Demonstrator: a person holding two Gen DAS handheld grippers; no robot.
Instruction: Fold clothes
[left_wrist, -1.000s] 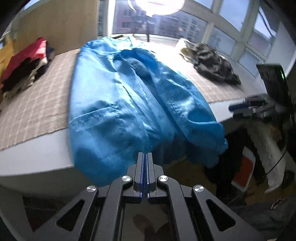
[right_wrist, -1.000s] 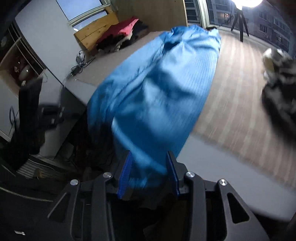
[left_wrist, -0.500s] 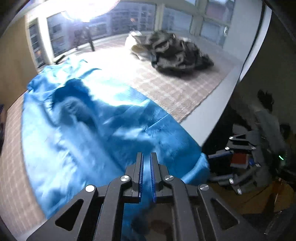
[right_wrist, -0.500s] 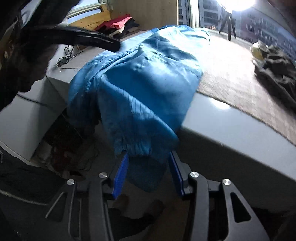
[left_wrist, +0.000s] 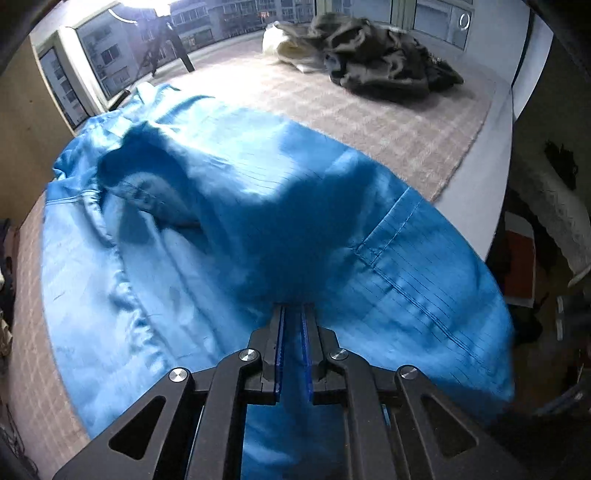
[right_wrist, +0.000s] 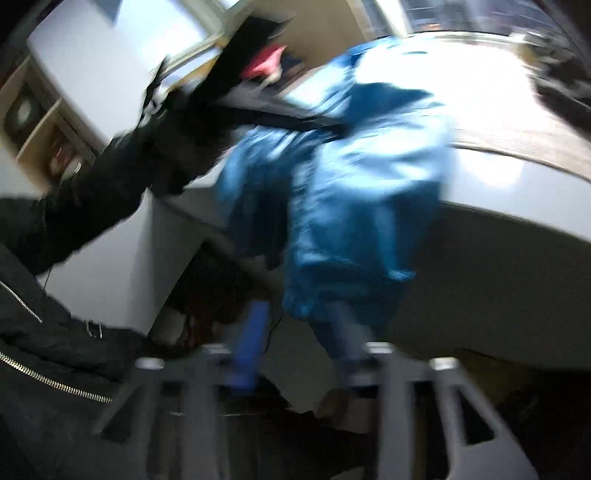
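A blue garment (left_wrist: 229, 221) lies spread over the checked mat (left_wrist: 369, 110) on the table, its near end hanging over the edge. My left gripper (left_wrist: 293, 314) sits low over the garment's near part, jaws slightly apart with blue cloth between them. In the blurred right wrist view the garment (right_wrist: 362, 184) hangs off the table edge (right_wrist: 517, 229). My right gripper (right_wrist: 299, 325) is open just below the hanging hem, which reaches down by its right finger.
A dark crumpled clothes pile (left_wrist: 376, 62) with a white item lies at the far right of the mat. Windows run behind. A person's dark sleeve (right_wrist: 122, 184) and the left gripper reach in at left. Clutter stands on the floor beyond the table's right edge.
My left gripper opened slightly, swung right and moved in over the garment. My right gripper dropped below the table edge and let go of the hem; its view is now blurred by motion.
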